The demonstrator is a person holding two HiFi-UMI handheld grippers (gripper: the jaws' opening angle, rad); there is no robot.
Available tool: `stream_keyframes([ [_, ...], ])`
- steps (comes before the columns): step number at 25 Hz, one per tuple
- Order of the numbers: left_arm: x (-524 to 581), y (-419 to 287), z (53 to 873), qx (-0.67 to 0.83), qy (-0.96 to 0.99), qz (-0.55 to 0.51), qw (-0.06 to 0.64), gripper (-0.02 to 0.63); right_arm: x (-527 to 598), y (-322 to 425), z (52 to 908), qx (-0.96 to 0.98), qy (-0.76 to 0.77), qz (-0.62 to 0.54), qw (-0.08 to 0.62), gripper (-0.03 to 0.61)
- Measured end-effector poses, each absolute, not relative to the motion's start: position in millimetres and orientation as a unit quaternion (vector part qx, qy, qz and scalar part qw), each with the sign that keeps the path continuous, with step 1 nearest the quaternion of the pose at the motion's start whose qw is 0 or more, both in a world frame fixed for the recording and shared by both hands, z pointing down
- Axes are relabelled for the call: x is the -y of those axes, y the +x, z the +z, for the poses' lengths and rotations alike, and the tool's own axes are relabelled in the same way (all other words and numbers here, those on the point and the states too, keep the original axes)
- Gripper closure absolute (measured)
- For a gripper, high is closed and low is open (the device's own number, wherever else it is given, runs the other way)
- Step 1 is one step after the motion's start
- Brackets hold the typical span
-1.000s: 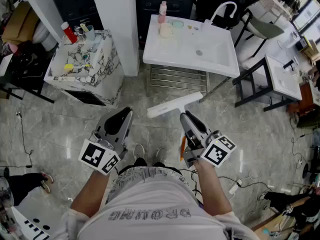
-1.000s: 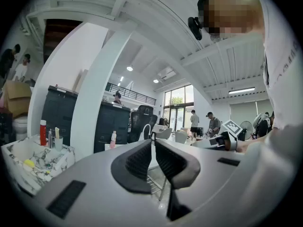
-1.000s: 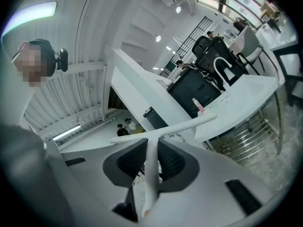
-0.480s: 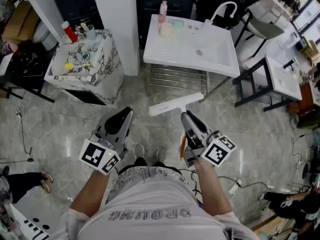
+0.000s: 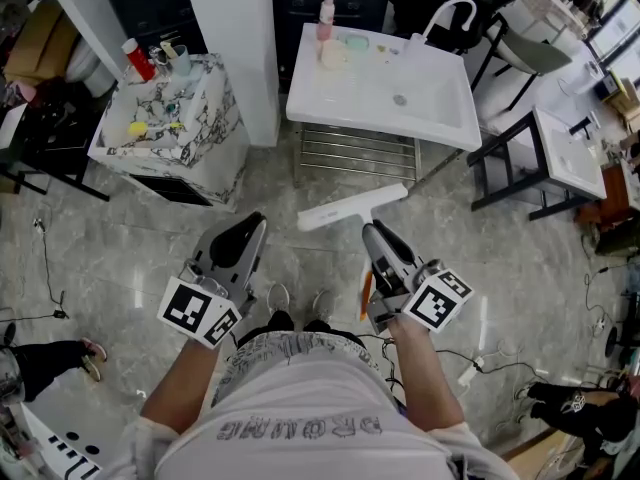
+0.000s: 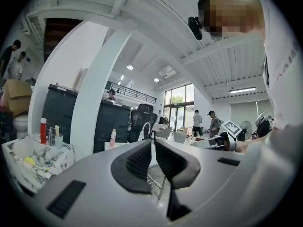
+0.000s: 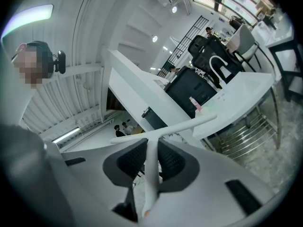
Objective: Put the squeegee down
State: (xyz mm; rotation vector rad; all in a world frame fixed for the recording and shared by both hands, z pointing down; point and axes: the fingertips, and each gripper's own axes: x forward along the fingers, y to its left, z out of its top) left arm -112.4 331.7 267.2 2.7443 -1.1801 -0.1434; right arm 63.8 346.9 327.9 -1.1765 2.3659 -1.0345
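The long white plastic squeegee (image 5: pixel 352 206) was plain white all over, just an orange tip at the handle end. The left gripper (image 5: pixel 250 226) and right gripper (image 5: pixel 372 232) were matte grey with darker ribbed jaws and black-and-white square-marker cubes. Around them:

- white basin tabletop (image 5: pixel 445 118)
- black-veined white marble-print cabinet (image 5: pixel 205 158)
- red bottle (image 5: pixel 137 64)
- pink bottle (image 5: pixel 326 15)
- mottled grey stone floor (image 5: pixel 110 258)

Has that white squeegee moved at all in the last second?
No. The squeegee, held by the right gripper, hangs at the same gap in front of the sink, with its blade tilted the same way.
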Motion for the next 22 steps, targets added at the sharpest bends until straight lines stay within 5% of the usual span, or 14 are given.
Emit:
stream_keyframes([
  [22,-338,-58,270,0.41,0.908,-0.043,0.067,0.572,-341,115,338,-0.832,-0.387,-0.37,0.147,0.495],
])
